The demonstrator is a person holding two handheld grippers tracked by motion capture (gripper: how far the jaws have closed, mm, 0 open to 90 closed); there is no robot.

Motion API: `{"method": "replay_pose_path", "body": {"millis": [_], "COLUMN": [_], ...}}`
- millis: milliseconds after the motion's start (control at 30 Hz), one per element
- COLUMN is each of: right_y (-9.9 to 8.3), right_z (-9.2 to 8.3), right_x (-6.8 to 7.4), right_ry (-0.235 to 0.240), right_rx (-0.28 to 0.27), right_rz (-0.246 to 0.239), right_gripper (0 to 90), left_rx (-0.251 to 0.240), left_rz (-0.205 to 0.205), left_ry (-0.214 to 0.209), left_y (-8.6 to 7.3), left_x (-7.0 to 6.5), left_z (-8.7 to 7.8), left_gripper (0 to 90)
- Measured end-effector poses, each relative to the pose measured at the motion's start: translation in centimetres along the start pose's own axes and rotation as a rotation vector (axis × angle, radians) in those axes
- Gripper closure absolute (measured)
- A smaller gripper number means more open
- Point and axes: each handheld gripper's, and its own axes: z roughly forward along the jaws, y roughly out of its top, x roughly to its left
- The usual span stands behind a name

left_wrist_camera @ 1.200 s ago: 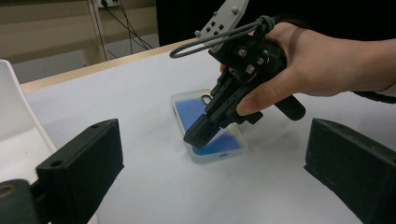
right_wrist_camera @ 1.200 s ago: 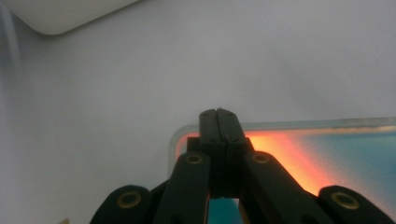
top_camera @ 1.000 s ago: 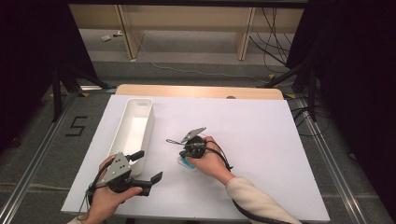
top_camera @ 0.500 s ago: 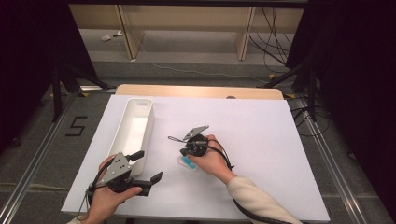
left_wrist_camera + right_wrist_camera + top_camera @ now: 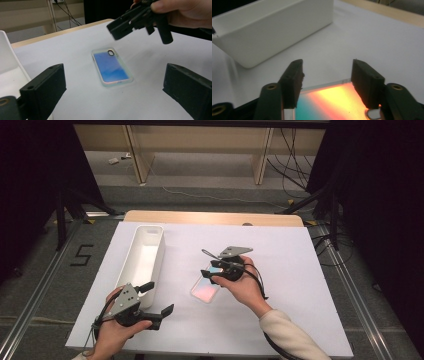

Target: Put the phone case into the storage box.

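A clear phone case with a blue-to-pink sheen (image 5: 205, 289) lies flat on the white table (image 5: 280, 250). My right gripper (image 5: 208, 263) hovers just above the case's far end. Its jaws have just been opening and stand apart with nothing between them. In the right gripper view the case (image 5: 329, 102) glows orange and teal under the right gripper (image 5: 328, 75). My left gripper (image 5: 156, 298) rests open near the table's front left. In the left gripper view the left gripper (image 5: 113, 75) points at the case (image 5: 111, 66), with the right gripper (image 5: 140, 20) above it.
A long white bin (image 5: 142, 262) lies along the table's left side, just beyond the left gripper, and it also appears as the white bin (image 5: 274, 27) in the right gripper view. A wooden strip (image 5: 210, 217) borders the table's far edge.
The right gripper has lifted off the phone case and shifted slightly away, and its jaws have gone from shut to apart. More of the case now shows. The left gripper has stayed put.
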Motion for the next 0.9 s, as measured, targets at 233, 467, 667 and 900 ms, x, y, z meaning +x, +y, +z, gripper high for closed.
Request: {"method": "replay_pose_path", "body": {"millis": [233, 467, 667, 900], "right_y": [-0.4, -1.8, -3.4, -5.2], "right_z": [-4.4, -7.9, -10.4, -12.7], "right_x": [-0.3, -0.7, -0.9, -0.9], "right_ry": [-0.013, -0.058, -0.08, -0.1], "right_rx": [-0.112, -0.143, -0.163, -0.202], "right_rz": [-0.004, -0.022, -0.002, 0.011], "right_gripper": [29.3, 25.1, 23.0, 22.3], "left_rx": [0.003, 0.005, 0.0, 0.012], "left_rz": [0.005, 0.011, -0.022, -0.015], "left_ry": [-0.001, -0.004, 0.003, -0.004], "left_y": [0.0, 0.4, 0.8, 1.9], "left_x": [0.0, -0.2, -0.4, -0.3], "left_z": [0.1, 0.5, 1.4, 3.5], "left_gripper": [3.7, 3.8, 4.6, 5.1]}}
